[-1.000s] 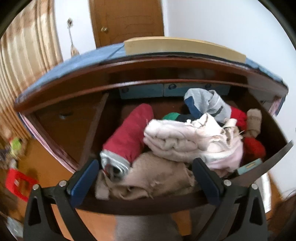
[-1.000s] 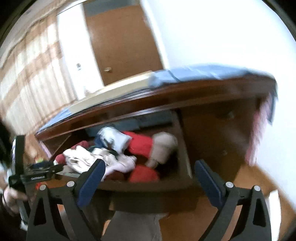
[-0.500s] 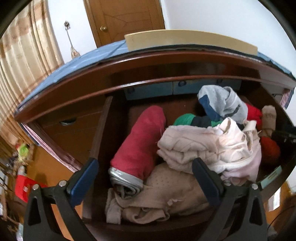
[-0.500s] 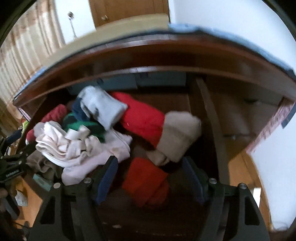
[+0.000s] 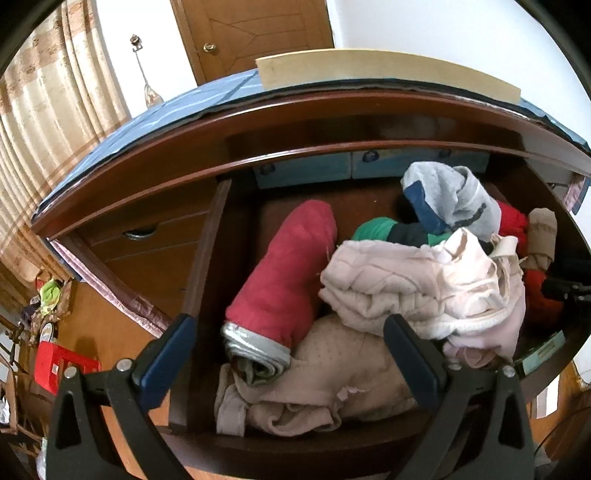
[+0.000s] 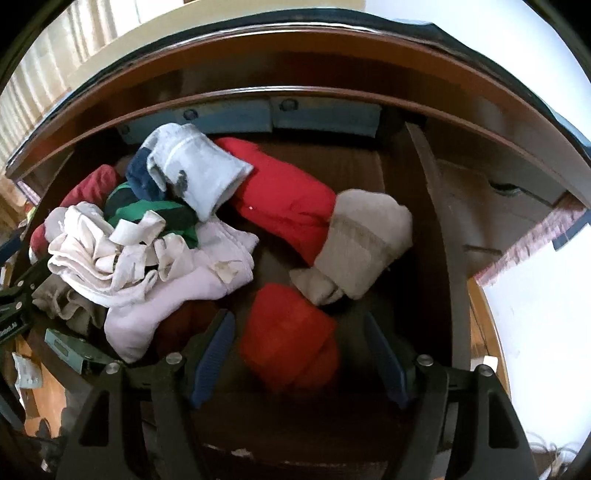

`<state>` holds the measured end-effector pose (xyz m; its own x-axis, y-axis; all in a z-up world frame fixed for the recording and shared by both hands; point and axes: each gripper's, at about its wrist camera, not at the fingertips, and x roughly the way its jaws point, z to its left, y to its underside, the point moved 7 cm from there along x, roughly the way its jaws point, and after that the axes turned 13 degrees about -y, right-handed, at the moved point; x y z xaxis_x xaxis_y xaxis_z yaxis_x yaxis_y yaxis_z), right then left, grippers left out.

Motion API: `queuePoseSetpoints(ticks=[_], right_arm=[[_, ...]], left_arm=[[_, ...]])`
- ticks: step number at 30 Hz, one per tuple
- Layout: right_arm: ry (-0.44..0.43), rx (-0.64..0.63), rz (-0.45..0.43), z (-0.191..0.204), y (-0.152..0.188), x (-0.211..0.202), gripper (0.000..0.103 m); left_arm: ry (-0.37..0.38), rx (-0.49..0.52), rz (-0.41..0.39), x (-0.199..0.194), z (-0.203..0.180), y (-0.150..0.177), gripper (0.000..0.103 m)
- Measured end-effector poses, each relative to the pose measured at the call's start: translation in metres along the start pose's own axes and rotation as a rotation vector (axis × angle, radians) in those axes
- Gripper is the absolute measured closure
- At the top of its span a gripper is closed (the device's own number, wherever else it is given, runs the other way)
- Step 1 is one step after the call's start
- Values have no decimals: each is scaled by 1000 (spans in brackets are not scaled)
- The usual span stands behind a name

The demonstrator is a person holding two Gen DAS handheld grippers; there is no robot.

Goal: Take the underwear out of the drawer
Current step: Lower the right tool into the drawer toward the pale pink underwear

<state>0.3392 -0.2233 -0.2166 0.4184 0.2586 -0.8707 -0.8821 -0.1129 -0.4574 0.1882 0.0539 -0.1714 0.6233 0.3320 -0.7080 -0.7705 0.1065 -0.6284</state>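
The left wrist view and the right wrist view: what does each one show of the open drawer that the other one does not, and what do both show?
Only the left wrist view shows the beige garment at the drawer's near edge, between the open left gripper, and the door behind.

Only the right wrist view shows the orange-red bundle whole, between the right gripper, whose pads do not press on it.

Both show the drawer, the grey and navy piece, the pale pink pile and the dark red roll.

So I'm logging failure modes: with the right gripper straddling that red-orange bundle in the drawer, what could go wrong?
The right gripper may pinch only a fold of the red-orange bundle, so it unrolls or slips. The grey-beige socks touch the bundle and could drag along. The fingers might scrape the drawer floor.
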Motion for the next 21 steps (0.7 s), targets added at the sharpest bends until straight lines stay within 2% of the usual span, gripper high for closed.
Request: queuePoseSetpoints(ticks=[5,14,21], right_arm=[[24,35,-1,-4,1,-2,29],[41,62,-12,-4,3,-5,29],[37,64,-25,-5,1,-8,29]], left_arm=[[25,20,-2,-5,-2,5,0],[23,25,12,-6,-3,5,0],[49,20,-11,-7,-1,4,0]])
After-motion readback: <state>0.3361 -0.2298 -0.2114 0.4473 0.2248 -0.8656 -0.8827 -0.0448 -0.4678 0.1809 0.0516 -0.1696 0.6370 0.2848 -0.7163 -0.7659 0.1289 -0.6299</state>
